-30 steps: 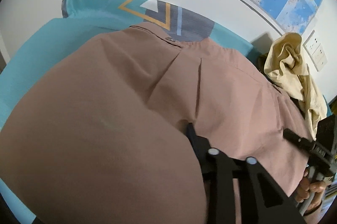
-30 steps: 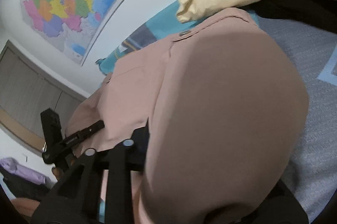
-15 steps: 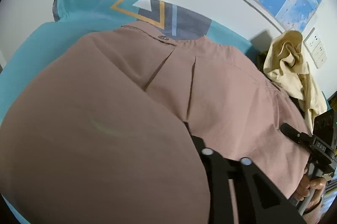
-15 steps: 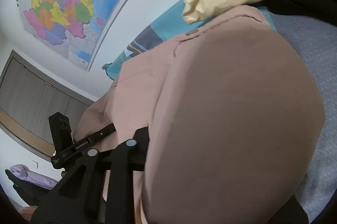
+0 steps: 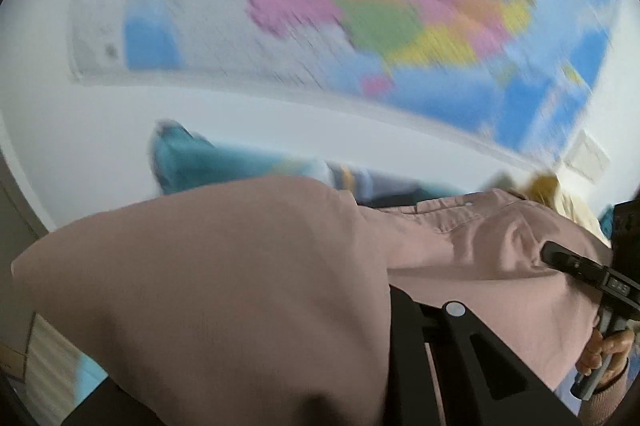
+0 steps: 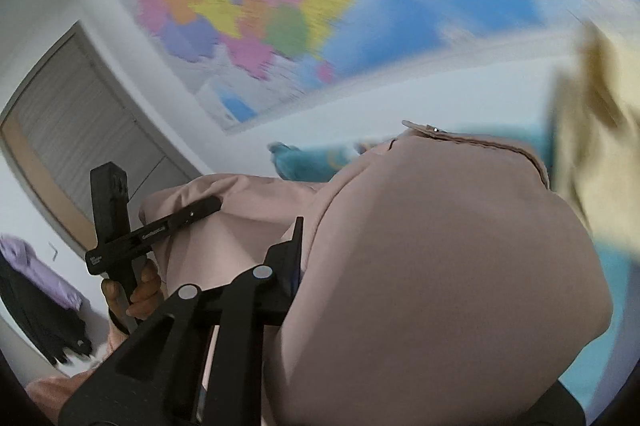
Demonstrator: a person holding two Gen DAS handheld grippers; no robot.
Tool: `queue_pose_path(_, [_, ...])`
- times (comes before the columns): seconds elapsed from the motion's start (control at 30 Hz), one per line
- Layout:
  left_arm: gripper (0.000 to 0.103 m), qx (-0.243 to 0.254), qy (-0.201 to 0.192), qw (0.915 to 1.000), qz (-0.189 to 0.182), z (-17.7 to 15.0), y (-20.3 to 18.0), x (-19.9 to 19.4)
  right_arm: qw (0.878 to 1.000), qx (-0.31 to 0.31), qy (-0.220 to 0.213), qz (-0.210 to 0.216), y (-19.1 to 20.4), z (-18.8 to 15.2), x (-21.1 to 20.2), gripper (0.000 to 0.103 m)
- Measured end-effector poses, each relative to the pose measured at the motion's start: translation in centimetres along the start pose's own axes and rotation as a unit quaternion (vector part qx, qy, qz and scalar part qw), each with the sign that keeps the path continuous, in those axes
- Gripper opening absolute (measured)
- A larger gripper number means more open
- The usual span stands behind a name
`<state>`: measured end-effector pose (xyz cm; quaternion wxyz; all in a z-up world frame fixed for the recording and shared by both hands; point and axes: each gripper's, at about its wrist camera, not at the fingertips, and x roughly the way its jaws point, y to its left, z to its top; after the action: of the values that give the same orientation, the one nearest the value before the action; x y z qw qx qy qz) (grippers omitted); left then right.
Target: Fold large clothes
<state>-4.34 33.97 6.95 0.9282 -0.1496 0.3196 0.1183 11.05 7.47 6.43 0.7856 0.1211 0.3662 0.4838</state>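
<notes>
A large dusty-pink shirt [image 5: 220, 286] hangs lifted between both grippers, its buttoned collar [image 6: 436, 130] toward the wall. My left gripper [image 5: 394, 290] has the cloth between its closing jaws, and fabric drapes over one finger and hides it. In the right wrist view, my right gripper [image 6: 300, 226] also grips a bunched fold of the shirt [image 6: 440, 266] with its jaws closing. Each view shows the other gripper: the left gripper [image 6: 216, 203] held by a hand at lower left, the right gripper [image 5: 548, 250] at the right edge.
Teal bedding [image 5: 188, 161] lies below the shirt against a white wall with a big coloured map [image 5: 380, 5]. A pale yellow garment [image 6: 592, 145] is heaped at the right. A grey door [image 6: 80, 129] and purple and dark clothes [image 6: 40, 278] are at the left.
Both grippers have risen with the shirt and tipped upward. The wall map now fills the upper half of both views, and much less of the bed shows.
</notes>
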Motion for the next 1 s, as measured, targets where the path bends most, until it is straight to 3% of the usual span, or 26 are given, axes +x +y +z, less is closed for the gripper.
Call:
queue_pose_path(0.17, [0.013, -0.03, -0.07, 0.9958, 0.051, 4.8, 5.5, -2.3, 0.998, -0.035, -0.02, 0.052, 5.0, 5.2, 6.0, 0.017])
queue_pose_path(0.27, [0.015, -0.049, -0.082, 0.992, 0.083, 5.4, 9.7, -1.7, 0.997, -0.055, -0.017, 0.051, 6.6, 5.3, 10.4, 0.017])
queue_pose_path(0.37, [0.015, -0.065, -0.058, 0.9879, 0.128, 3.7, 13.8, 2.1, 0.997, -0.061, 0.025, 0.045, 6.4, 2.8, 17.1, 0.017])
queue_pose_path(0.47, [0.016, -0.085, 0.018, 0.9816, 0.171, 0.4, 17.9, 8.2, 0.994, -0.038, 0.098, 0.023, 4.5, -0.4, 22.9, 0.02])
queue_pose_path(0.5, [0.016, -0.095, 0.048, 0.9772, 0.184, -0.9, 19.1, 10.2, 0.99, -0.014, 0.14, 0.007, 3.1, -2.3, 25.0, 0.023])
queue_pose_path(0.57, [0.017, -0.115, 0.063, 0.9729, 0.191, -2.5, 20.5, 11.9, 0.987, 0.008, 0.158, 0.006, 1.9, -3.7, 25.7, 0.032])
queue_pose_path(0.63, [0.024, -0.121, 0.055, 0.9748, 0.179, -3.2, 20.9, 11.7, 0.988, 0.025, 0.149, 0.021, 0.4, -4.2, 24.3, 0.042])
queue_pose_path(0.7, [0.045, -0.124, 0.06, 0.9742, 0.179, -3.3, 21.2, 11.4, 0.987, 0.043, 0.149, 0.033, -0.7, -4.1, 22.9, 0.049])
queue_pose_path(0.77, [0.045, -0.129, 0.065, 0.9757, 0.165, -3.3, 21.7, 11.6, 0.987, 0.053, 0.148, 0.044, -1.6, -4.0, 21.9, 0.054])
queue_pose_path(0.83, [0.043, -0.138, 0.065, 0.976, 0.155, -3.2, 21.9, 11.9, 0.985, 0.054, 0.153, 0.057, -2.0, -4.1, 21.7, 0.05])
queue_pose_path(0.87, [0.032, -0.144, 0.062, 0.9766, 0.147, -3.1, 22.0, 12.0, 0.985, 0.047, 0.155, 0.057, -1.9, -4.1, 21.9, 0.035])
queue_pose_path(0.9, [0.022, -0.143, 0.059, 0.9772, 0.145, -2.8, 22.0, 12.2, 0.986, 0.039, 0.154, 0.055, -1.7, -4.0, 21.8, 0.027])
queue_pose_path(1.0, [0.013, -0.125, 0.058, 0.9761, 0.168, -1.2, 21.8, 12.4, 0.988, 0.024, 0.145, 0.047, -0.5, -3.6, 22.2, 0.021])
